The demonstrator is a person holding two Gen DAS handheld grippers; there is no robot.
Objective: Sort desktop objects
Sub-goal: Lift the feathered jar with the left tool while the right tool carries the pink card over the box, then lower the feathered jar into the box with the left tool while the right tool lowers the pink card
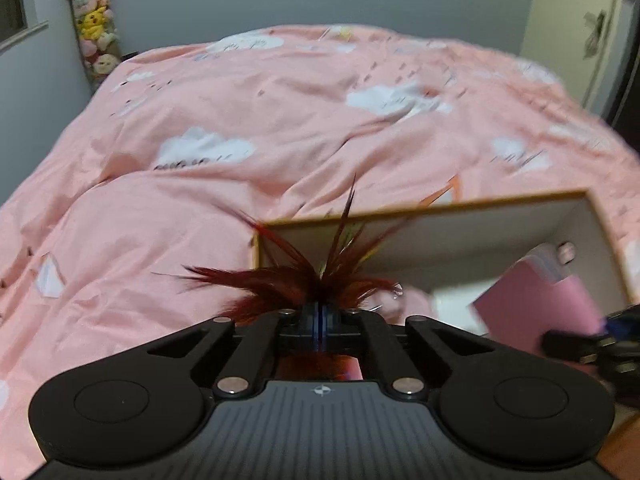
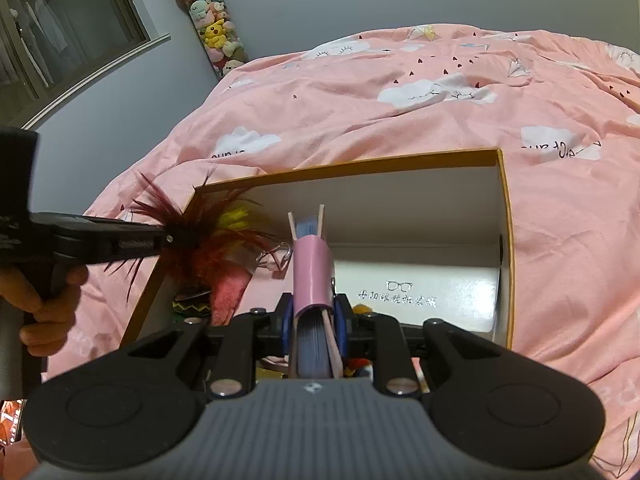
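The pink notebook is standing on edge over the open box, clamped in the right tool, which is pointing downward. The feather toy is sitting at the box's left corner, with the left tool closed on it and angling down, the person's hand gripping the handle. The box is resting on the bed.

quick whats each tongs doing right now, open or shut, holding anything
Left tongs: shut on the red feather toy, at the box's left edge.
Right tongs: shut on the pink notebook, over the box.
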